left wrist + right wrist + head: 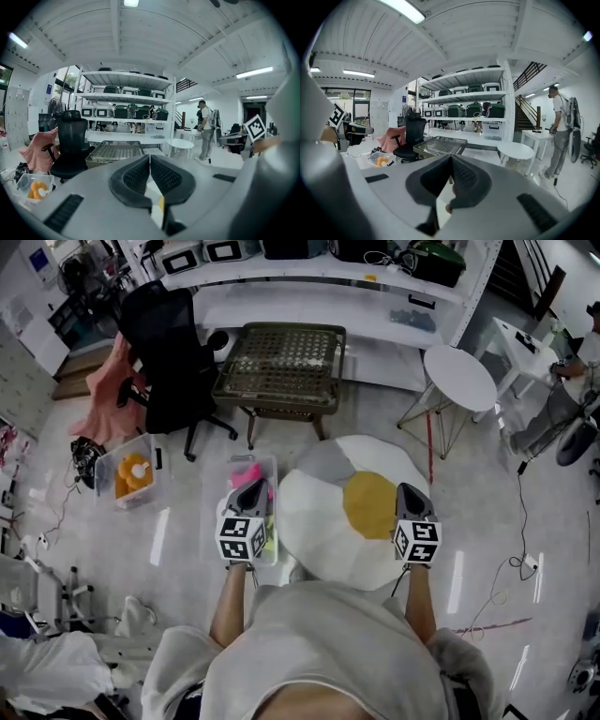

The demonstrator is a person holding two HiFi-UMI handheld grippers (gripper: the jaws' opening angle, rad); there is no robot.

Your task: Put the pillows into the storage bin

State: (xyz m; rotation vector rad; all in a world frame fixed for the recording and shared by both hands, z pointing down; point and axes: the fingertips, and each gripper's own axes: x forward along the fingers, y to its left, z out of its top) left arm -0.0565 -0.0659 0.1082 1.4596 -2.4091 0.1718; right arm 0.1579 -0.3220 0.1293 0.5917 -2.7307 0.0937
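— Where do we have the pillow [323, 521]?

— Between our two grippers. It's the round white one with the yellow middle. In the head view it fills the space from the left gripper [252, 487] to the right gripper [410, 489]. In each gripper view it looms as a pale bulk on the inner side.

— Are we pinching it?

— Not with the pads, as far as we can see. Both pairs of jaws are pressed together tip to tip, and we see nothing caught between them. The pillow sits close against the grippers' inner sides. We cannot tell whether it is clear of the floor.

— And the bin [251, 459]?

— It's clear plastic and stands on the floor under our left gripper, just beside the pillow's left edge. There are pink things [246, 472] in it. The pillow is not in it yet.

— What else do we have around us?

— A second bin [105, 465] further left with something orange [134, 472] inside. Beyond are a black chair [173, 352], a mesh-topped bench [281, 357] and a round table [459, 376].
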